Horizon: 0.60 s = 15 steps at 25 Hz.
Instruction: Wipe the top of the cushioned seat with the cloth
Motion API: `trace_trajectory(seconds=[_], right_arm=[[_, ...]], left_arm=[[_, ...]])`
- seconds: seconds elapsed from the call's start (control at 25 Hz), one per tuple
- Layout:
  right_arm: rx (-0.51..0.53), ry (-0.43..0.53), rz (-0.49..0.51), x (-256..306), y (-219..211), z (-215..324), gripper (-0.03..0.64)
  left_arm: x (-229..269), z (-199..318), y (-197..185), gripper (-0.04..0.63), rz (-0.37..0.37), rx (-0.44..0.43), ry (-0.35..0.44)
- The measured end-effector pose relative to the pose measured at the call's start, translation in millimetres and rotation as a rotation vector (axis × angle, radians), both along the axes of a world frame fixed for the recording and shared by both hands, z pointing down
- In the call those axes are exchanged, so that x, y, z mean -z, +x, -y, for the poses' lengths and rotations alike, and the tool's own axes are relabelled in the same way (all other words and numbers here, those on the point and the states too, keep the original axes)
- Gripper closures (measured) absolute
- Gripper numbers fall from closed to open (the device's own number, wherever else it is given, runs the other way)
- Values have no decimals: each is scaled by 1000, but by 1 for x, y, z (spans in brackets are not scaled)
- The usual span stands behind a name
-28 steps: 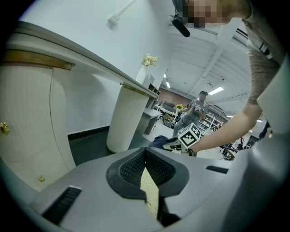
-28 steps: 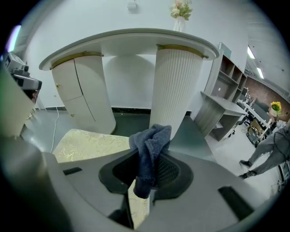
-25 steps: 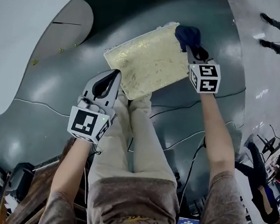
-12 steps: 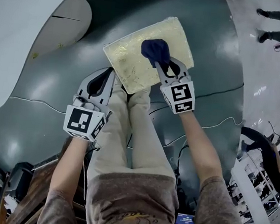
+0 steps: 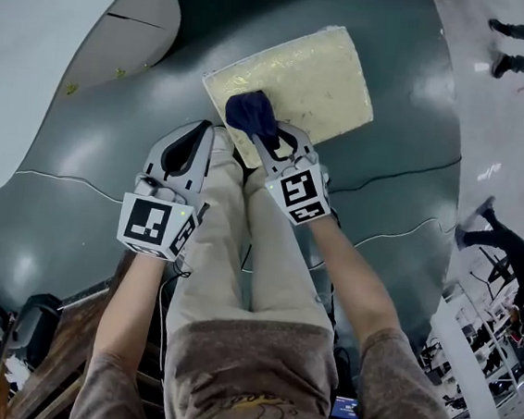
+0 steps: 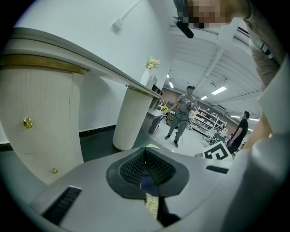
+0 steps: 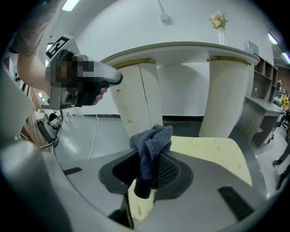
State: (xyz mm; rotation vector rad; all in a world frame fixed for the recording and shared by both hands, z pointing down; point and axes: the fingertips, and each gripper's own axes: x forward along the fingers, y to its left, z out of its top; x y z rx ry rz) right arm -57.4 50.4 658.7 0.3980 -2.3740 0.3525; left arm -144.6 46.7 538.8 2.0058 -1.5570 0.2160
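Head view, bunched dark-blue cloth (image 5: 250, 113) on pale-yellow cushioned seat (image 5: 318, 70)

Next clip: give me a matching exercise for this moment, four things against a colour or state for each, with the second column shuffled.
Things:
1. cloth
2. cushioned seat
3. left gripper
4. right gripper

States:
A. pale yellow, square top
B. jaws together, holding nothing
C. dark blue, bunched at the seat's near edge
D. jaws clamped on the cloth

Pairs: 1-C, 2-A, 3-B, 4-D
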Motion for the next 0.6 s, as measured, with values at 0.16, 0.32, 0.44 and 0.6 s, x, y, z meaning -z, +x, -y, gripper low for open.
trace_trajectory(seconds=[0.16, 0.32, 0.44, 0.6], right_arm=[[18, -26, -7, -10, -5, -16, 523], [27, -35, -26, -24, -7, -31, 524], [18, -33, -53, -35, -7, -33, 525], [-11, -37, -84, -45, -1, -31, 525]], left_arm=[[1, 2, -1, 580, 1, 4, -2], [-2, 1, 0, 580, -1, 7, -6], [-1, 2, -2, 580, 0, 4, -8], [-1, 3, -2, 580, 2, 4, -10]])
